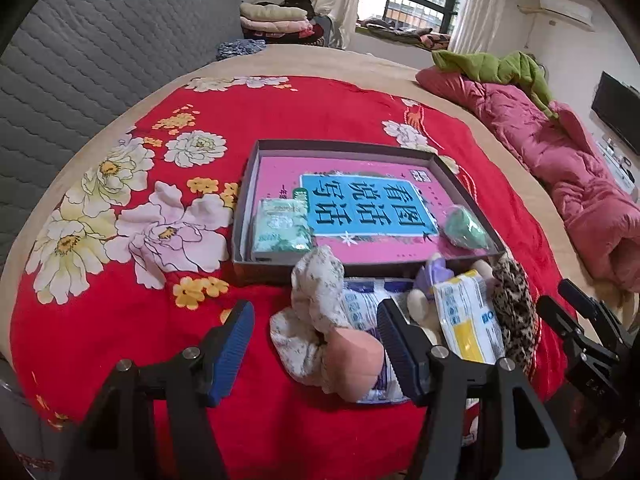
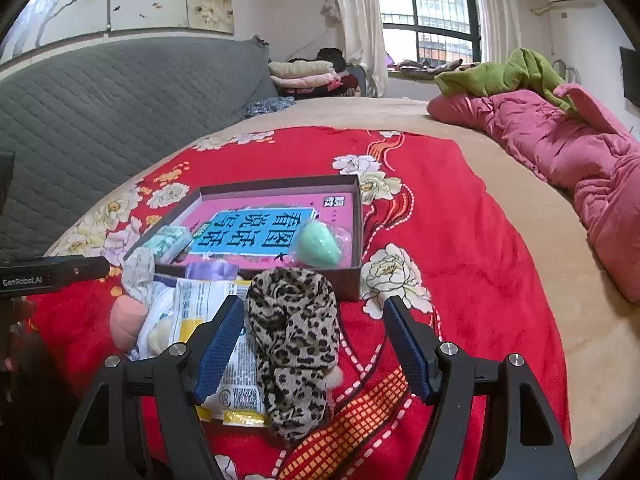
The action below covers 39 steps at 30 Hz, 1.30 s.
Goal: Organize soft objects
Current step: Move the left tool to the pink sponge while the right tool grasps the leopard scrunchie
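hovering wide and empty: left claw (image 1: 316, 344) over floral scrunchie (image 1: 310, 320), right claw (image 2: 314, 344) over leopard scrunchie (image 2: 296, 344)

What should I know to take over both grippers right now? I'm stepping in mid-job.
Left gripper: open, empty, over the floral scrunchie and peach sponge.
Right gripper: open, empty, around the leopard scrunchie, not gripping.
Done: tissue pack and green sponge lie in the box.
Left: scrunchies, peach sponge, packets piled on the red blanket in front of the box.
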Tool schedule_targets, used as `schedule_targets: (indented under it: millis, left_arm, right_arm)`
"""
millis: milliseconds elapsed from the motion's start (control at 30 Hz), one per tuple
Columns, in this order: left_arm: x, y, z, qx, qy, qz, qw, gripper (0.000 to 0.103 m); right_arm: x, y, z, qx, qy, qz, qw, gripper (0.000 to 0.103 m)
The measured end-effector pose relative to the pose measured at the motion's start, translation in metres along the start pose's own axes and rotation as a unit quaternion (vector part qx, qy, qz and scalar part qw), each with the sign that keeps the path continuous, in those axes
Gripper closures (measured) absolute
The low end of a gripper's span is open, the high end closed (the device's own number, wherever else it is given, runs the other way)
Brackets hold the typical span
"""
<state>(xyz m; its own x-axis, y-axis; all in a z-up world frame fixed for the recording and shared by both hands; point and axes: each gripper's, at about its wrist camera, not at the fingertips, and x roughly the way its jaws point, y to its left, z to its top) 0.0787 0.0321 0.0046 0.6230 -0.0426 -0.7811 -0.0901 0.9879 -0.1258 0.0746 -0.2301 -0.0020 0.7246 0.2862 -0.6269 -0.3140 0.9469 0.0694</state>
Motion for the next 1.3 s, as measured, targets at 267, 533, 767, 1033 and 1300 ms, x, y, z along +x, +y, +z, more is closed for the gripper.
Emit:
schedule_targets:
  millis: [267, 533, 767, 1033, 1300]
  left_arm:
    - [0.002, -0.001, -0.017, 0.009, 0.016, -0.003, 0.9998, 0.04]
    - [0.01, -0.003, -0.026, 0.016, 0.035, -0.006, 0.9993, 0.04]
    - [0.018, -0.009, -0.032, 0.022, 0.048, -0.013, 0.9985, 0.04]
    - [0.029, -0.009, -0.036, 0.012, 0.058, -0.025, 0.998, 0.04]
    - [0.036, -0.004, -0.034, 0.001, 0.059, -0.05, 0.997, 0.048]
  right_arm:
    - [0.003, 0.01, -0.005, -0.02, 0.013, 0.001, 1.0, 0.03]
    - [0.009, 0.014, -0.009, -0.025, 0.031, 0.008, 0.999, 0.03]
    - [0.014, 0.012, -0.01, -0.02, 0.037, 0.01, 0.999, 0.03]
    - [0.02, 0.012, -0.012, -0.024, 0.043, 0.013, 0.999, 0.03]
    - [0.026, 0.014, -0.013, -0.026, 0.047, 0.013, 0.998, 0.03]
